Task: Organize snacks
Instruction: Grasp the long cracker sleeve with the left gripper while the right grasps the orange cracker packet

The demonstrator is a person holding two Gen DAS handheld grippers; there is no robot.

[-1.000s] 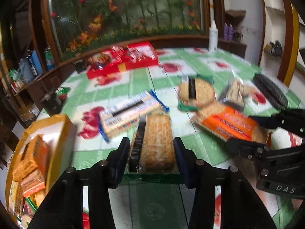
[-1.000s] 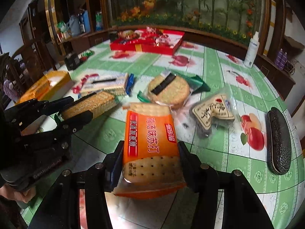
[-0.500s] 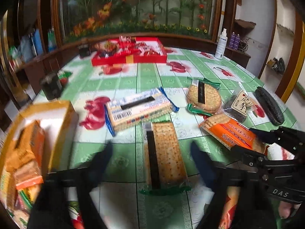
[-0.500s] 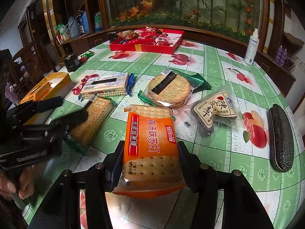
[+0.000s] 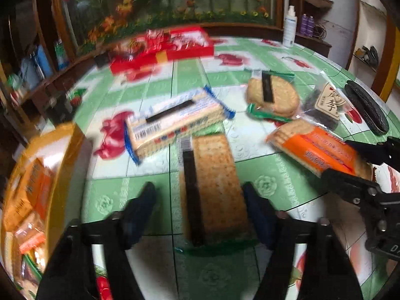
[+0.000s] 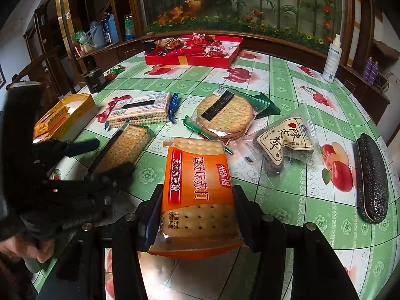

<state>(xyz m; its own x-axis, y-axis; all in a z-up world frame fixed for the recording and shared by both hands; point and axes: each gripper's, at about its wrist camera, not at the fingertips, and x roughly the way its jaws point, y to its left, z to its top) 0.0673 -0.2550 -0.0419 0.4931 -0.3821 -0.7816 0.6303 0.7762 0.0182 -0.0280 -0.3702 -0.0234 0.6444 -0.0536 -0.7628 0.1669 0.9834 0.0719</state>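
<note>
By the table's left edge stands the open yellow cardboard box. At the near edge our left gripper straddles the clear-wrapped pack of brown square crackers, jaws just closing, left pad still clear; we should centre it before squeezing gently. Rightward, our right gripper stays nowhere but clamped on the orange soda-cracker packet.

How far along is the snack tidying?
Done: a few packs sit in the yellow box. In hand: the right claw grips the orange cracker pack; the left claw straddles the tan cracker pack, open. Remaining: the blue-edged pack, round crackers and clear packet lie on the table.
</note>
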